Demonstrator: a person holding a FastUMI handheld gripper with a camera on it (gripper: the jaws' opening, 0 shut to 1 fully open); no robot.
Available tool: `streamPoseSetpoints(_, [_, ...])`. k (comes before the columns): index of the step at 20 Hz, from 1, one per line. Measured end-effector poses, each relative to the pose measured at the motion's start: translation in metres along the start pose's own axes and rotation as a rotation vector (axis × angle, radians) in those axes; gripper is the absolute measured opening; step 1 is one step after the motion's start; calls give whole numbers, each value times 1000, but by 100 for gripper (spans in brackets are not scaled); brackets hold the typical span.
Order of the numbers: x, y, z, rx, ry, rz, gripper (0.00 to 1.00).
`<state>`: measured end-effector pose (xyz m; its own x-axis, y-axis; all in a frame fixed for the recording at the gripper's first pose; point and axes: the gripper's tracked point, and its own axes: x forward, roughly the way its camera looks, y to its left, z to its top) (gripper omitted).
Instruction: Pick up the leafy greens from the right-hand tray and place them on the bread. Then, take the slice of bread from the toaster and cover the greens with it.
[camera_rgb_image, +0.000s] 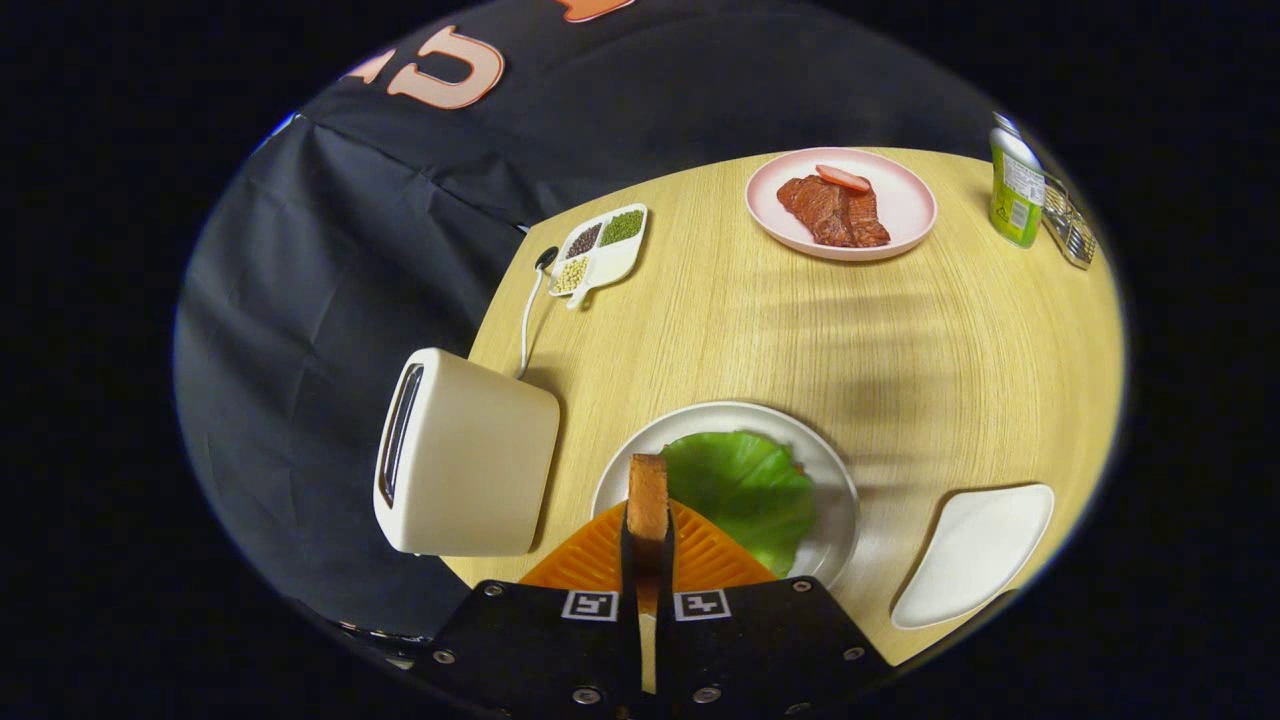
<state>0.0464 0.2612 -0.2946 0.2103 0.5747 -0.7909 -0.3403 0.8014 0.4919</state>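
Observation:
My gripper is shut on a slice of bread, held edge-on and upright between both fingers. It hangs above the near left part of a white round plate. On that plate a green lettuce leaf lies flat, hiding most of what is under it; a sliver of bread crust peeks out at its far right edge. The cream toaster stands left of the plate, its slot facing left and dark. The white tray to the right of the plate holds nothing.
At the far side of the wooden table sit a pink plate with meat slices, a green can and a small divided dish of beans. The toaster's white cord runs toward that dish. The table's left edge drops off beside the toaster.

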Motion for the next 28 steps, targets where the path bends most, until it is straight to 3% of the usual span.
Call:
streamPoseSetpoints(3, [2, -19, 2, 22, -10, 3, 8])
streamPoseSetpoints(7, [4, -50, 2, 42, -7, -70, 21])
streamPoseSetpoints(11, [-1, -71, -1, 15, -6, -157, 39])
streamPoseSetpoints(16, [-14, -75, 2, 5, -27, -204, 63])
streamPoseSetpoints(22, [-75, -70, 31, -18, -151, -290, 97])
streamPoseSetpoints(28, [-172, -61, 77, -47, -395, -380, 99])
